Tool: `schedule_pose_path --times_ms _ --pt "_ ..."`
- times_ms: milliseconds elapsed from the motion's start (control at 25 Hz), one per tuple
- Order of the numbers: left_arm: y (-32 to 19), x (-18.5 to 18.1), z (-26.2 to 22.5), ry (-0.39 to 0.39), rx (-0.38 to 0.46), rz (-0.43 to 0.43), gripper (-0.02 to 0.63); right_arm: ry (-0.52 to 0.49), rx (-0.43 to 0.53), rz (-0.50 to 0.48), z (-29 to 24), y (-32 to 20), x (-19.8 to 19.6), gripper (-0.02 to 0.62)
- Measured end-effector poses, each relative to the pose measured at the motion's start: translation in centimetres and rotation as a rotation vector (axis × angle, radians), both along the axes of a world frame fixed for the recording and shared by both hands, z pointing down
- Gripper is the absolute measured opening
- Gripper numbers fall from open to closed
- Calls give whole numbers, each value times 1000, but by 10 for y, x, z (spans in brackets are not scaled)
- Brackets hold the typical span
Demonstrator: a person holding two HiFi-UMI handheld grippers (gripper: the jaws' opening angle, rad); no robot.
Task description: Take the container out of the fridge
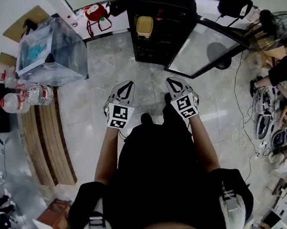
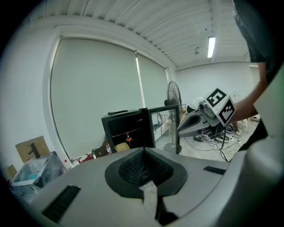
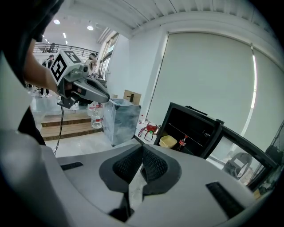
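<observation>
A black mini fridge (image 1: 162,27) stands ahead of me with its glass door (image 1: 203,45) swung open to the right. A pale yellow container (image 1: 145,26) sits on a shelf inside; it also shows as the yellow container (image 2: 122,146) and the yellow container (image 3: 167,141), beside a cola bottle (image 3: 182,142). My left gripper (image 1: 127,84) and right gripper (image 1: 172,81) are held side by side over the floor, well short of the fridge. Both are shut with nothing between the pads. The left gripper (image 2: 143,151) and right gripper (image 3: 142,148) both face the fridge.
A translucent plastic box (image 1: 53,49) stands at the left, with water bottles (image 1: 28,96) and wooden steps (image 1: 49,144) beside it. A red bag (image 1: 95,13) lies by the wall. At the right are a floor fan (image 1: 271,23), cables and a seated person (image 1: 285,71).
</observation>
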State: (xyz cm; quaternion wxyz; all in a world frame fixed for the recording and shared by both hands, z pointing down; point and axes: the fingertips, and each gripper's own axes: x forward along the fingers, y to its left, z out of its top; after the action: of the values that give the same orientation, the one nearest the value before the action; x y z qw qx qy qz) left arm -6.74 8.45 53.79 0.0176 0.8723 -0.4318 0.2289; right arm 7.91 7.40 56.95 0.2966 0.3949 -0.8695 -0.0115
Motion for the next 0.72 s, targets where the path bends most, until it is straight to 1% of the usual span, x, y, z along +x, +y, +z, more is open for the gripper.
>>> schedule_pose_path --times_ms 200,360,560,720 --pt "3 -7 3 15 -1 -40 21 12 -3 -31 1 -3 -4 -1" --pt "4 -19 4 16 -7 -72 21 19 0 -77 -1 -13 -21 -2" --pt "-13 -31 0 14 5 -106 21 20 12 -117 -4 -36 -34 -2" --pt "-29 -30 2 -12 -20 -110 21 6 -13 -127 5 -57 -34 0"
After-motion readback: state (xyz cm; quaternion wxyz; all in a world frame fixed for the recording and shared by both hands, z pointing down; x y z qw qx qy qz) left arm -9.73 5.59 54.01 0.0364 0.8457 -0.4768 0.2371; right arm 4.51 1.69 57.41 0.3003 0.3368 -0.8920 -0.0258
